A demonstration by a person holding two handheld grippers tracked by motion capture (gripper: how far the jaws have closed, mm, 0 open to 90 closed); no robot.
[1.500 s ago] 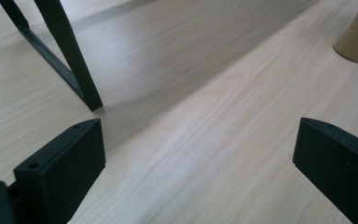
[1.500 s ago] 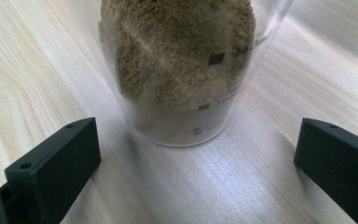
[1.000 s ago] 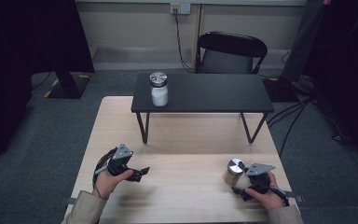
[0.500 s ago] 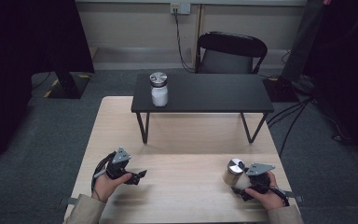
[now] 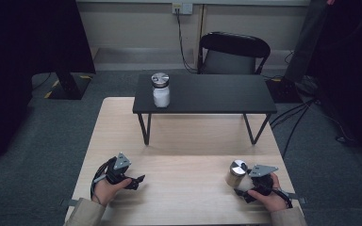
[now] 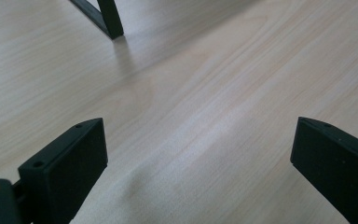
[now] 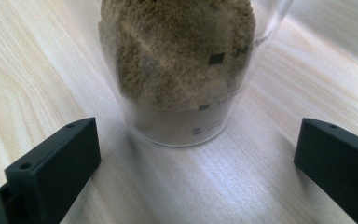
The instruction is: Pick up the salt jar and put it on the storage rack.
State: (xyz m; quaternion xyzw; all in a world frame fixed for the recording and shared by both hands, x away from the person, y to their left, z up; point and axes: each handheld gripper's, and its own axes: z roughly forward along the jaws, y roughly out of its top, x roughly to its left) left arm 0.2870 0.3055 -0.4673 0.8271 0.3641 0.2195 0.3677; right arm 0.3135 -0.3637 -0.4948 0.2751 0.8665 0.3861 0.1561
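Observation:
A clear jar of brown powder with a metal lid (image 5: 236, 173) stands on the wooden table (image 5: 188, 141) at the front right. My right gripper (image 5: 241, 183) is just behind it, open; in the right gripper view the jar (image 7: 182, 70) stands ahead of the two spread jaws, untouched. At the front left my left gripper (image 5: 139, 180) rests low over the table, open, with bare wood (image 6: 200, 140) between its jaws. A second jar with white contents (image 5: 160, 90) stands on the left end of the small black table (image 5: 217, 94).
The small black table stands on the wooden table's far half; one of its legs (image 6: 107, 18) is ahead of my left gripper. A black chair (image 5: 233, 52) is behind it. Cables (image 5: 301, 113) run over the grey floor at the right.
My left gripper has slid a little toward the table's front edge. The right gripper and both jars have stayed put.

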